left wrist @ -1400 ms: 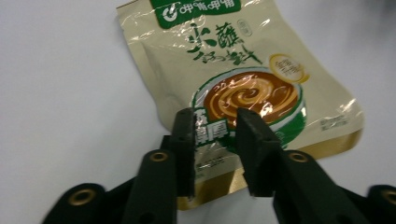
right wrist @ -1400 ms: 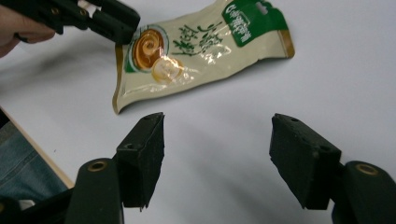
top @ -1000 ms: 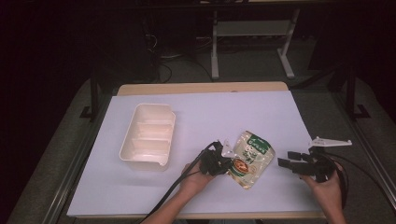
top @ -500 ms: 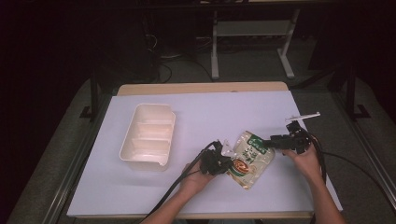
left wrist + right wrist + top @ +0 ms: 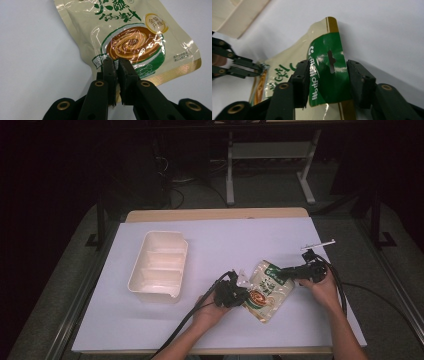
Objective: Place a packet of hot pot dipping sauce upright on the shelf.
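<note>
— Well, what do we see first, starting with the biggest thing?

— We see the table (image 5: 165, 335) covered in white, running across the middle and lower part of the high view. On it, left of centre, sits a cream tray (image 5: 159, 265) with three compartments, lying flat and well apart from everything else.

— And the packet?

— We find the sauce packet (image 5: 266, 290) just right of centre in the lower half of the high view, lying slanted, its green top end toward the upper right and its gold-edged end toward the lower left. A bowl of brown sauce is printed on its face.

— What are our two tools doing?

— We see the left gripper (image 5: 239, 293) at the packet's lower left side, held by the left hand (image 5: 210, 306). In the left gripper view its jaws are clenched together on the edge of the packet (image 5: 130, 45), near the printed bowl. The right gripper (image 5: 286, 272) comes in from the right side, held by the right hand (image 5: 322, 287). In the right gripper view its jaws stand parted, one on each side of the packet's green top with the hang slot (image 5: 331, 61), near the edges but not pressed closed on it; the left gripper (image 5: 263, 67) shows at the left of that frame, pinching the far end.

— Anything smaller?

— We make out a black cable (image 5: 185, 322) trailing from the left gripper toward the bottom edge.
</note>
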Action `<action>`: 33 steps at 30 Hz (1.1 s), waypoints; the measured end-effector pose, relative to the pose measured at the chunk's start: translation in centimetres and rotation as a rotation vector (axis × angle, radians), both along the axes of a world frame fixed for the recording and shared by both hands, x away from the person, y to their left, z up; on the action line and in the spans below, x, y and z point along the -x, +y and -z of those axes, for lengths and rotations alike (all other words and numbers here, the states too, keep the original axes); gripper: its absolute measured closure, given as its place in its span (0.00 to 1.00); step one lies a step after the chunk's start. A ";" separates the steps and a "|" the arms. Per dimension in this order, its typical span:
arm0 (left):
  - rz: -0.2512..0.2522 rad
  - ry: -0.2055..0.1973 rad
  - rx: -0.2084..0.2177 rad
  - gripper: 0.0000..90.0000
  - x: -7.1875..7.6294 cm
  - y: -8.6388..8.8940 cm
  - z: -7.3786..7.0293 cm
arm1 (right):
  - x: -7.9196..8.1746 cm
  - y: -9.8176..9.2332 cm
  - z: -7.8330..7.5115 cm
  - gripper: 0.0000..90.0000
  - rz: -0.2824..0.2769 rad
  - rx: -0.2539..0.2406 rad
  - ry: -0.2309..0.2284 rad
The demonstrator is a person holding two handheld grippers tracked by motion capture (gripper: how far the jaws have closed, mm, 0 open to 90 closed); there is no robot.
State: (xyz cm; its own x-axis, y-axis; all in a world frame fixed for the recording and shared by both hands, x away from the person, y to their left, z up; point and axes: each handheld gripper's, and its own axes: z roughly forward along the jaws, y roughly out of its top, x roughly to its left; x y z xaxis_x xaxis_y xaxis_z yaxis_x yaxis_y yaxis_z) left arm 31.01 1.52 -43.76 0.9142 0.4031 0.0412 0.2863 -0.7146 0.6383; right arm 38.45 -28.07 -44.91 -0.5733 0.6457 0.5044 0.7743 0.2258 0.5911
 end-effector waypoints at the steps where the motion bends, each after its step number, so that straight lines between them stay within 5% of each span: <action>1: -0.001 0.002 0.001 0.93 0.0 0.0 0.0 | 0.2 -0.2 -0.5 0.65 -0.003 -0.025 -0.008; 3: -0.003 -0.001 0.000 0.93 0.1 0.0 0.0 | 0.3 -0.3 -0.7 0.66 -0.008 -0.032 -0.013; 7: -0.006 0.008 0.011 0.92 0.1 0.0 0.1 | 1.0 -0.8 -2.3 0.71 -0.078 -0.134 -0.013; 12: -0.005 0.001 0.009 0.91 0.2 0.0 0.1 | 1.3 -0.3 -2.5 0.75 -0.117 -0.129 0.005; 15: -0.006 0.000 0.009 0.90 0.3 0.0 0.1 | 1.3 0.3 -2.4 0.79 -0.121 -0.067 0.019; 17: -0.003 0.000 0.008 0.88 0.3 0.0 0.1 | 1.3 1.3 -1.8 0.83 -0.123 0.026 0.043; 22: 0.005 0.002 0.018 0.85 0.4 0.1 0.1 | 1.3 2.2 -1.6 0.97 -0.123 0.071 0.024; 33: 0.005 0.039 0.069 0.77 1.0 1.4 -0.2 | 2.0 2.8 -3.5 1.00 -0.125 0.101 -0.023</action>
